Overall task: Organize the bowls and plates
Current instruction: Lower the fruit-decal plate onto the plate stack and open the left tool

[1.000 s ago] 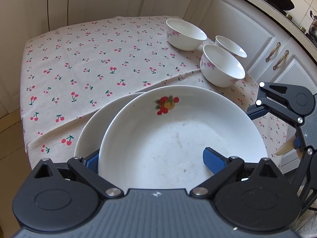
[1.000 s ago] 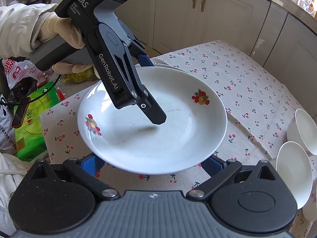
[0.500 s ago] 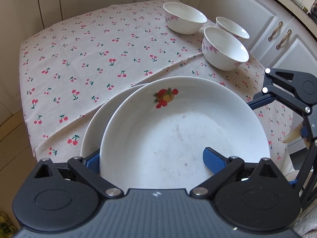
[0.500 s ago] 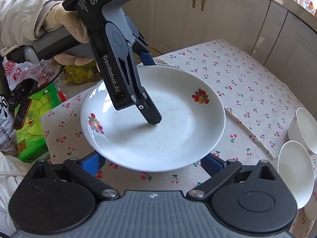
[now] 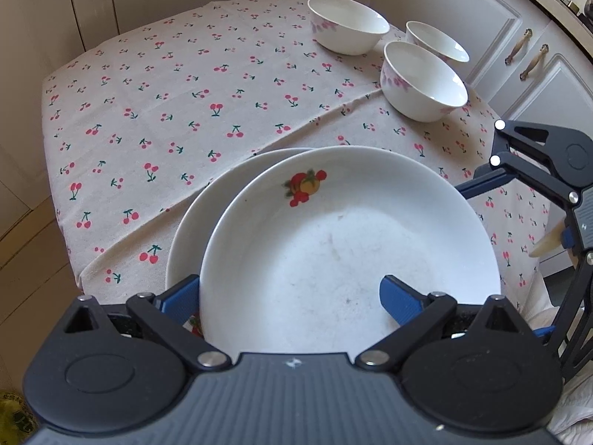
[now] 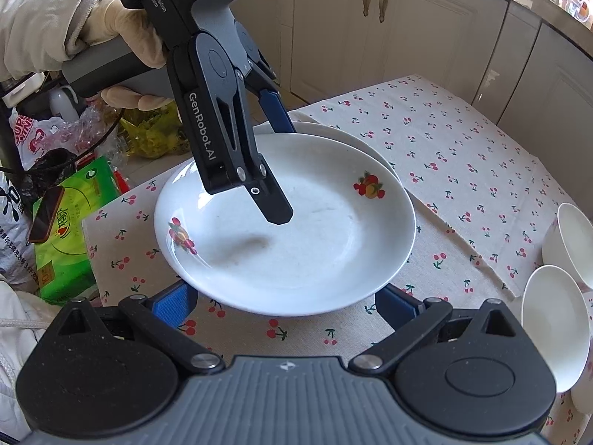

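1. Top plate (image 6: 296,230) sat offset on the lower plate (image 5: 207,207) at the tabletop's (image 5: 185,85) near edge
2. Left gripper (image 6: 276,170) looked clamped on its rim, one finger inside
3. Right gripper (image 6: 285,304) spread wide, empty, below the near rim
4. Judged step: stacking plates. Next: centre, release, then nest the three bowls (image 5: 422,81) at the far right corner

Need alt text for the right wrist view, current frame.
The left claw grips the rim of a white fruit-printed ceramic plate, held tilted over a second white plate on the cherry-print tablecloth. The right claw sits open below the plate's near edge; white ceramic bowls sit at right.
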Available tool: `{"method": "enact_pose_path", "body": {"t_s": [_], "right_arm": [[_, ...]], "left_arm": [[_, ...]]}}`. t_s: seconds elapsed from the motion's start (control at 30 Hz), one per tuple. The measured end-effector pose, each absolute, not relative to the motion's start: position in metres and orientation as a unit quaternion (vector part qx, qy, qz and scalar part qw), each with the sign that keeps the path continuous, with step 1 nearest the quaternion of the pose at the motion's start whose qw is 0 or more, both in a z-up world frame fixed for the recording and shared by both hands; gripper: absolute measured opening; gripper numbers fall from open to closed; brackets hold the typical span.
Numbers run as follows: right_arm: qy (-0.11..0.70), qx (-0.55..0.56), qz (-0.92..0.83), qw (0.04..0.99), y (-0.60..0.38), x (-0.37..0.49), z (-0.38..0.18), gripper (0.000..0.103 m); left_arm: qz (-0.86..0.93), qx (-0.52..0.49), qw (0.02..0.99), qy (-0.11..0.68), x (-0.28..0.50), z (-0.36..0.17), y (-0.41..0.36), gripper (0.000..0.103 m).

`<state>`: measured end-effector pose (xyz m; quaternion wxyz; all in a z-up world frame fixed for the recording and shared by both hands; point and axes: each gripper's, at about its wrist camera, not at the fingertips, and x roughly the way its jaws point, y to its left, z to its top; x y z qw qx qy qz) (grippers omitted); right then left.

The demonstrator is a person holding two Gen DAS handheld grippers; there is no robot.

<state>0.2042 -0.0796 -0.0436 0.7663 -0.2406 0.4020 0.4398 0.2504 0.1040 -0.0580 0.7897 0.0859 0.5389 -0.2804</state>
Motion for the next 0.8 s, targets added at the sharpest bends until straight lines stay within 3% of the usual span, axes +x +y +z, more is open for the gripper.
{"method": "enact_pose_path", "body": {"t_s": [0.8], "right_arm": [[0.38, -0.266, 0.38, 0.8, -0.082, 0.196, -0.05, 0.103]], "left_arm": [[-0.243, 0.104, 0.826, 0.498, 0.237, -0.048, 0.115, 0.101]]}}
